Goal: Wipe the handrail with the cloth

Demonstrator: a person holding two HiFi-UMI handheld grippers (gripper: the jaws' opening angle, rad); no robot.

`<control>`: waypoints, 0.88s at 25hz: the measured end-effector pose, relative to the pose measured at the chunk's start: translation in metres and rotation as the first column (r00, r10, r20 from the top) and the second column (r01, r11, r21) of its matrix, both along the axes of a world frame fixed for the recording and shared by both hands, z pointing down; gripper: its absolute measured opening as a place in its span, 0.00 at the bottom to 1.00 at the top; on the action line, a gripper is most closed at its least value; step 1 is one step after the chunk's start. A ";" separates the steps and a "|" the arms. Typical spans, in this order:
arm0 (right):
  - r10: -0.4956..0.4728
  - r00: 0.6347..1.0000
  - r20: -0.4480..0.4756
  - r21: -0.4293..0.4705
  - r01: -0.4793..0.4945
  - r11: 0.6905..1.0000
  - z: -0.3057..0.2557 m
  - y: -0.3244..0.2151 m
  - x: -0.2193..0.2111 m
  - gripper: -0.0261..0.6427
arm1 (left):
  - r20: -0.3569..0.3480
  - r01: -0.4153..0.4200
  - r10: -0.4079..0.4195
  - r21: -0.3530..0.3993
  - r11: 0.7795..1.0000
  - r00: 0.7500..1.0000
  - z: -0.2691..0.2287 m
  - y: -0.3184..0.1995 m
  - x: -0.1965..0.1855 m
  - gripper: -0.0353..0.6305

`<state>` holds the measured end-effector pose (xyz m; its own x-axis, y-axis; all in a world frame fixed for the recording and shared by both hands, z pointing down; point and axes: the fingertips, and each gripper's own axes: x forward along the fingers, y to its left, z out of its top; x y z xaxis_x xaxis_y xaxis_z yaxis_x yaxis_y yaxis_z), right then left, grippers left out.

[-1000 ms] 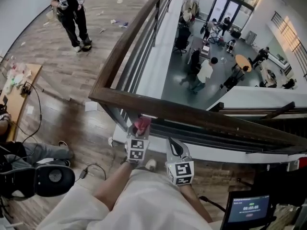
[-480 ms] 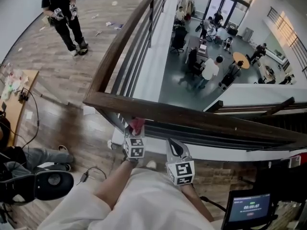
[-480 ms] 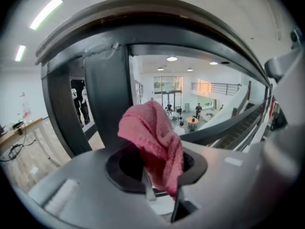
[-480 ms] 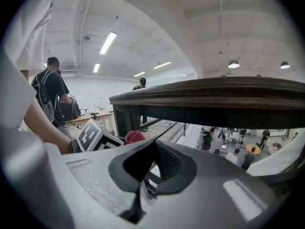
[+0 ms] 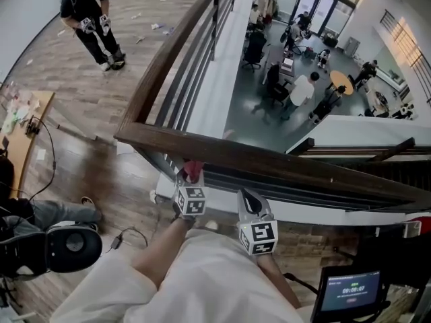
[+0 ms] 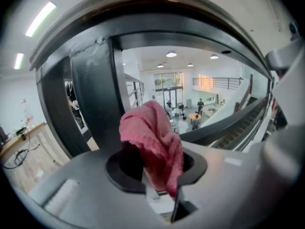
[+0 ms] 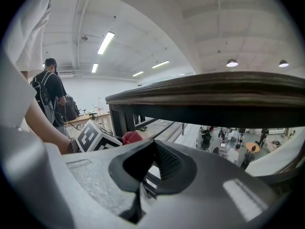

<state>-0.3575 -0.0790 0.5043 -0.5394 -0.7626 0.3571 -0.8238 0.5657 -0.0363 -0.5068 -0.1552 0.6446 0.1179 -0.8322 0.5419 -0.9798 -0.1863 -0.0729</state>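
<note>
The brown wooden handrail [image 5: 269,159] crosses the head view from a corner at the left and tops dark metal bars. My left gripper [image 5: 191,176] sits just below and in front of it, shut on a bunched pink cloth [image 5: 193,168]. In the left gripper view the pink cloth [image 6: 153,138] stands up out of the jaws, under the handrail [image 6: 167,18] and beside a dark post [image 6: 93,99]. My right gripper [image 5: 245,199] is a little to the right, also under the rail, shut and holding nothing. The right gripper view shows the handrail [image 7: 214,93] overhead.
A second handrail run [image 5: 176,46] leads away from the corner. A person [image 5: 91,15] stands on the wood floor at far left. A black chair [image 5: 67,244], a table [image 5: 17,123] and a tablet screen [image 5: 349,291] surround me. Beyond the rail is a lower hall [image 5: 296,93] with several people.
Both grippers have barely shifted under the rail, and the left one still holds the cloth. The person at far left has stepped farther away.
</note>
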 end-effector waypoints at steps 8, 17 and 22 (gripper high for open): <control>0.002 1.000 0.010 -0.013 -0.001 1.000 0.002 0.002 0.001 0.04 | -0.127 -0.068 0.072 0.031 0.997 0.989 -0.011 -0.001 0.018 0.39; 0.029 1.000 0.008 -0.030 -0.029 0.999 0.008 0.004 0.007 0.04 | -0.107 -0.036 0.038 0.027 0.999 0.994 -0.018 -0.003 0.007 0.22; 0.029 1.000 0.004 -0.032 -0.029 0.999 0.007 0.004 0.008 0.04 | -0.140 -0.016 0.019 0.019 1.000 0.990 -0.009 -0.002 0.010 0.21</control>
<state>-0.3491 -0.0748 0.5113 -0.5186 -0.7665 0.3788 -0.8398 0.5398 -0.0574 -0.4969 -0.1571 0.6354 0.2062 -0.8386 0.5043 -0.9772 -0.2035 0.0612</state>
